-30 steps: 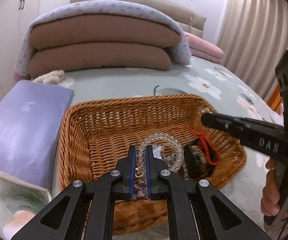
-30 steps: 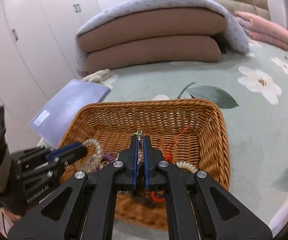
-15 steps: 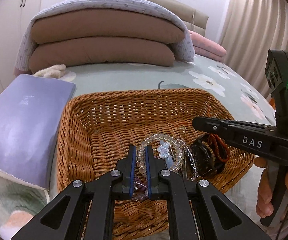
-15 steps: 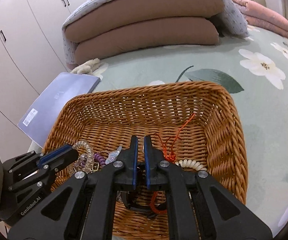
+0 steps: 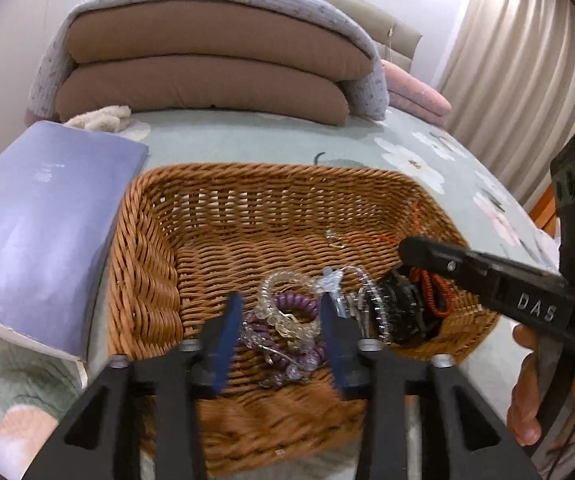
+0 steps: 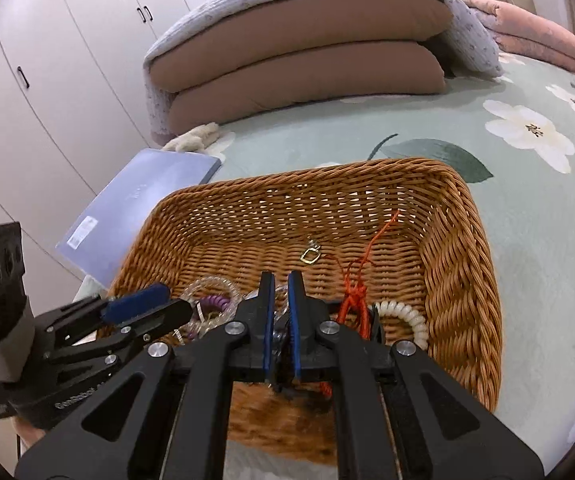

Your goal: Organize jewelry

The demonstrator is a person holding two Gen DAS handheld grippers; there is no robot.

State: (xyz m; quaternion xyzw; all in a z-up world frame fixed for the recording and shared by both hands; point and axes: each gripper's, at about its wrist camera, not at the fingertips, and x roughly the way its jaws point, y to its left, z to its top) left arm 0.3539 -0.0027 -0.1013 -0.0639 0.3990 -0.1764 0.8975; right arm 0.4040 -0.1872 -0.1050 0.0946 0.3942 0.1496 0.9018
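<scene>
A wicker basket (image 5: 147, 272) (image 6: 459, 264) sits on the bed and holds a jewelry pile. My left gripper (image 5: 281, 312) is open above the clear bead bracelet (image 5: 283, 280) and purple coil band (image 5: 295, 303), holding nothing. My right gripper (image 6: 281, 286) has its jaws nearly closed over the pile, and I cannot see anything between them; it also shows in the left wrist view (image 5: 411, 250). A small gold earring (image 6: 310, 255) lies alone on the basket floor. A red cord (image 6: 353, 280), a cream coil band (image 6: 405, 314) and dark beads (image 5: 401, 308) lie at the basket's right.
A purple book (image 5: 35, 232) lies left of the basket. Folded brown and grey quilts (image 5: 207, 68) are stacked at the back, with pink pillows (image 5: 415, 96) to their right. The floral bedsheet (image 6: 527, 132) surrounds the basket.
My left gripper has opened and let go of the clear bead bracelet, which now lies in the basket. The gold earring that my right gripper held a second ago lies on the basket floor.
</scene>
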